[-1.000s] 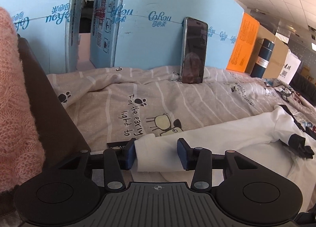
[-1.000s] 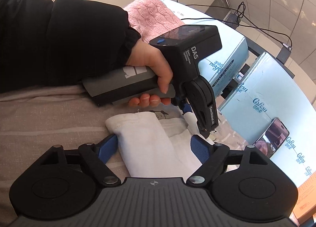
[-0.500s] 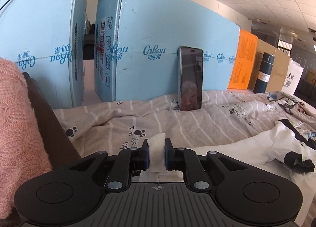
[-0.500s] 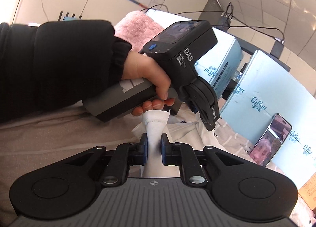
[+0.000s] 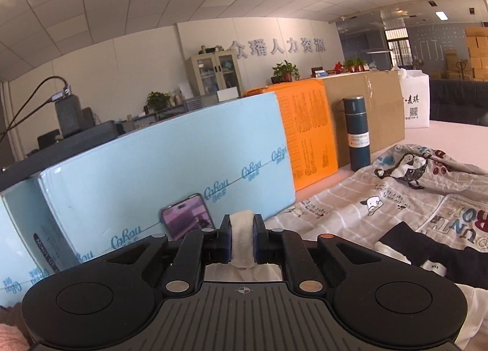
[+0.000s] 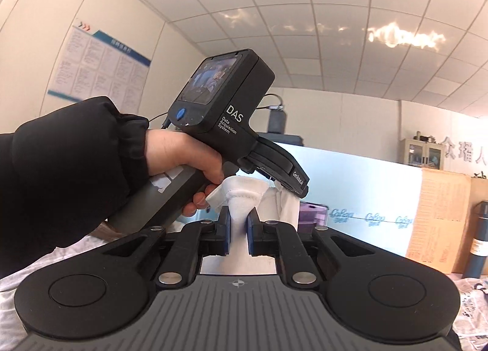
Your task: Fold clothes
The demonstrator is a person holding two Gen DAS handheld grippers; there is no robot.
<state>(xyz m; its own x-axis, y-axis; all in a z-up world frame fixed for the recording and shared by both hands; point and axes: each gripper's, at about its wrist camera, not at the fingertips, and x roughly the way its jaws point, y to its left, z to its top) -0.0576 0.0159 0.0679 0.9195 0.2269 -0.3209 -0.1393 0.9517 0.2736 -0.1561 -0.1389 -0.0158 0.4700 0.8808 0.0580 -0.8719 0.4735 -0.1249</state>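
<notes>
the left gripper (image 5: pixel 242 239) is pinching a bunched fold of the white garment (image 5: pixel 241 241), its blue pads pressed against the cloth on both sides. the pinched fold sticks up between the pads, and more of the white cloth hangs below the gripper, so this end of the garment is lifted off the patterned bedsheet (image 5: pixel 360 210). far beyond the gripper a phone (image 5: pixel 187 223) leans against a long light-blue box (image 5: pixel 170 174). to the right of that box stands an orange box (image 5: pixel 308 134), then a dark blue flask (image 5: pixel 357 134) in front of a brown carton (image 5: pixel 378 107). near the right edge a black piece of clothing (image 5: pixel 427 250) lies on the bedsheet, with white cloth showing beside it.

the right gripper (image 6: pixel 238 230) is also pressed together on the white garment (image 6: pixel 242 198): a cuff-like end fans out above its pads while the rest drops down between them. just beyond it, the person's left hand (image 6: pixel 183 152), in a black sleeve (image 6: pixel 67 168), grips the handle of the left gripper's body, and white cloth hangs from that gripper's tip, close to the right gripper's pinch. the two pinches sit near each other, both raised. the light-blue box and the phone show to the far right, and the flask at the right edge.
</notes>
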